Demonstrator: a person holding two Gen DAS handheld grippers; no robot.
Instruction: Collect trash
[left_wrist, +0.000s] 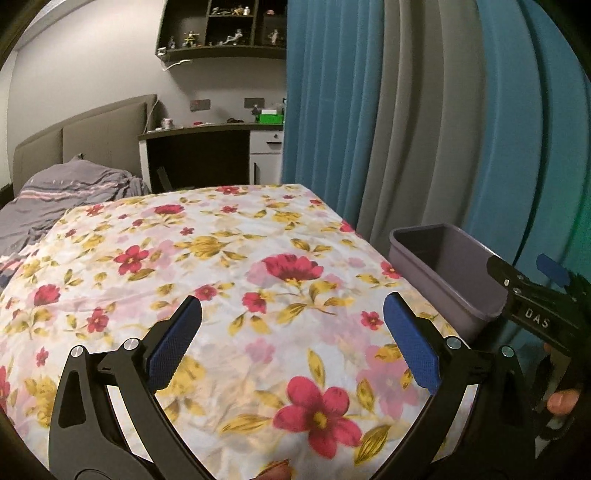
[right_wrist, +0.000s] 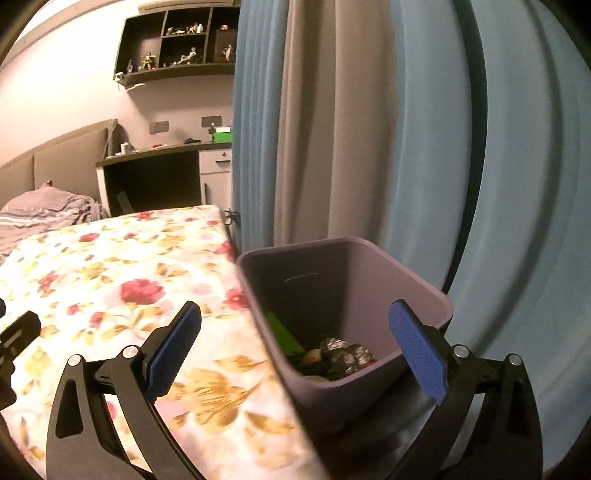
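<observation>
Both my grippers, left gripper (left_wrist: 291, 328) and right gripper (right_wrist: 295, 339), gape empty; the purple bin (right_wrist: 369, 373) with its trash (right_wrist: 343, 356) sits between the right fingers.

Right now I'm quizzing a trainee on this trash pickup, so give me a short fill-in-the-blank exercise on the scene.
1. The purple bin stands beside the table, in front of the ____ curtain.
2. The tablecloth bears a ____ print.
3. The left gripper has its jaws ____, with nothing between them.
4. The flat item leaning inside the bin, beside the crumpled wrappers, is ____ in colour.

Missing words: blue; floral; open; green
</observation>
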